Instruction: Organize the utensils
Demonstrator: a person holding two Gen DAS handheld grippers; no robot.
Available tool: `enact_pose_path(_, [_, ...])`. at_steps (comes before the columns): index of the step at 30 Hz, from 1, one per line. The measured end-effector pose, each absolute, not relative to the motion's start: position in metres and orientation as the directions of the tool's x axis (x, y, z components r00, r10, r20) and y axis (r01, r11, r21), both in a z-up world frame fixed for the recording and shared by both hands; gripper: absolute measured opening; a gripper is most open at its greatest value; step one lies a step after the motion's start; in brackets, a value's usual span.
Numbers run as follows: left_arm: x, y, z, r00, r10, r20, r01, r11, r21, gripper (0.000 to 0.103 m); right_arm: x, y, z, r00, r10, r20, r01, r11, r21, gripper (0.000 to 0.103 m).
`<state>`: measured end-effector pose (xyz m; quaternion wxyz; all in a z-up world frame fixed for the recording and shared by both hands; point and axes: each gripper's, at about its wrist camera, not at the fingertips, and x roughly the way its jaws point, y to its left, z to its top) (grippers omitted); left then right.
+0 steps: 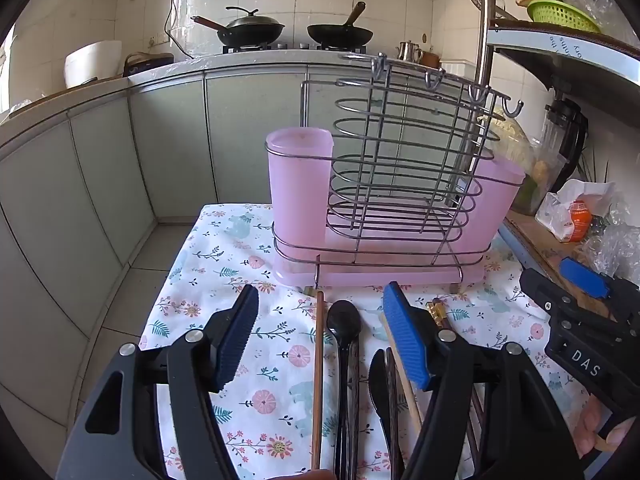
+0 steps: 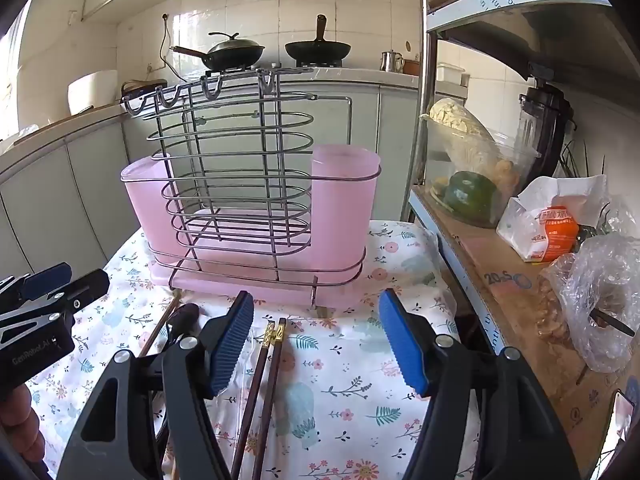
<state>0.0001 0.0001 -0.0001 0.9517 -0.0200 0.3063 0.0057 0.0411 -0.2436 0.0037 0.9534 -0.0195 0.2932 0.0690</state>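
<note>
Nearest, both claws gape empty: the left claw (image 1: pixel 320 344) over a black spoon (image 1: pixel 344 320), a black knife (image 1: pixel 378 392) and a wooden chopstick (image 1: pixel 318 380), the right claw (image 2: pixel 316 344) over dark chopsticks (image 2: pixel 264 380) on the floral tabletop (image 2: pixel 360 400). These look light, stiff, thin and likely slippery; pinch mid-shaft. Farther off stands the pink rack (image 2: pixel 344 208).

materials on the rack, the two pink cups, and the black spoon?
Rack: bare metal wire, shiny silver, probably chromed or stainless steel; glints show along the loops and hooks.
Pink cups and: frosted translucent plastic, matte; light passes through the walls.
Black spoon: looks like glossy black plastic, judging by the soft highlight on the bowl; lacquered wood can't be ruled out.
</note>
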Motion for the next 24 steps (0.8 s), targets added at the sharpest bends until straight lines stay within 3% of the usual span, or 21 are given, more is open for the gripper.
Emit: enact_pose_path(24, [0.0012,0.0001,-0.0005,0.813,-0.002,-0.583,-0.022,0.999,-0.035,0.065,0.0411,-0.2436,0.0020,0.814,0.127,-0.566,-0.143,0.990,0.017,0.064])
